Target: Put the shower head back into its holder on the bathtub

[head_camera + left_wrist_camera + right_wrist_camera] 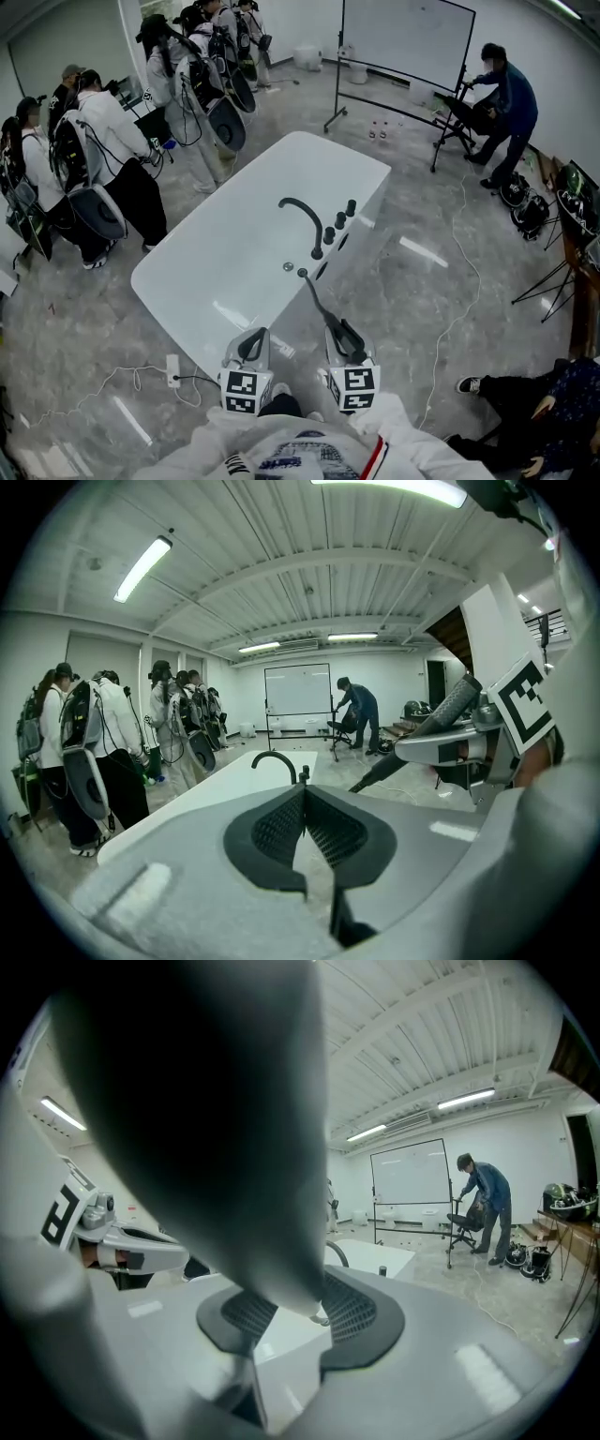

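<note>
The white bathtub [234,253] lies ahead, with a black curved faucet [302,214] and black knobs [340,217] on its right rim. A dark hose [314,298] runs from the rim back to the dark shower head [345,336], on which my right gripper [342,330] is shut near the tub's near end. In the right gripper view the shower head [216,1129] fills the upper left between the jaws of the right gripper [300,1312]. My left gripper [253,345] hovers beside it, shut and empty; in its own view the left gripper [302,799] shows its pads meeting, and the shower head [450,708] stands at the right.
Several people with backpack gear [103,150] stand left of the tub. A whiteboard [403,37] and a person bent over a chair [506,103] are at the back right. A cable [459,281] trails on the floor right of the tub, and a power strip [172,370] lies at the near left.
</note>
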`<control>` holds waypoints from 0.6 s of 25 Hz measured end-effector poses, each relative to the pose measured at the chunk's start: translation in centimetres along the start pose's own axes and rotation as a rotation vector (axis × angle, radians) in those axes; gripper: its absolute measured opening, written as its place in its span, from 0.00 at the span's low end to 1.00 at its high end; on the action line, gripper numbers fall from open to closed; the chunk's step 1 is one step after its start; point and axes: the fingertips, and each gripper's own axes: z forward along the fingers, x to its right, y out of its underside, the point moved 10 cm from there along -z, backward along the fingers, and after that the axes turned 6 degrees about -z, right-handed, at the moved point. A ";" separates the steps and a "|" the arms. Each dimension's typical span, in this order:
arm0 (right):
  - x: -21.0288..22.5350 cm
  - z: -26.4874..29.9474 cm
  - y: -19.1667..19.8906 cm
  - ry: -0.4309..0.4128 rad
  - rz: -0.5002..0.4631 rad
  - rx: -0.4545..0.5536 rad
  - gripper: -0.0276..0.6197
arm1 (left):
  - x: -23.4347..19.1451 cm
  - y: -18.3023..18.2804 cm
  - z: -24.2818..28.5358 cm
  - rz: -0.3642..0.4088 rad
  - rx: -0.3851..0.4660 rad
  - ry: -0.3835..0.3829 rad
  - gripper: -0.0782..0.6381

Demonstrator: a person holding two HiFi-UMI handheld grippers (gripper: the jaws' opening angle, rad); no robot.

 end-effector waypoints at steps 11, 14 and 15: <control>1.2 2.2 -0.4 0.002 -0.006 -0.016 0.26 | -0.7 -0.9 4.0 -0.006 -0.013 0.032 0.11; 1.7 3.1 -0.6 0.005 -0.002 -0.026 0.26 | -1.1 -1.1 5.2 -0.006 -0.016 0.035 0.11; 1.7 3.6 -0.6 0.005 -0.001 -0.030 0.26 | -1.4 -1.1 5.5 -0.006 -0.017 0.036 0.11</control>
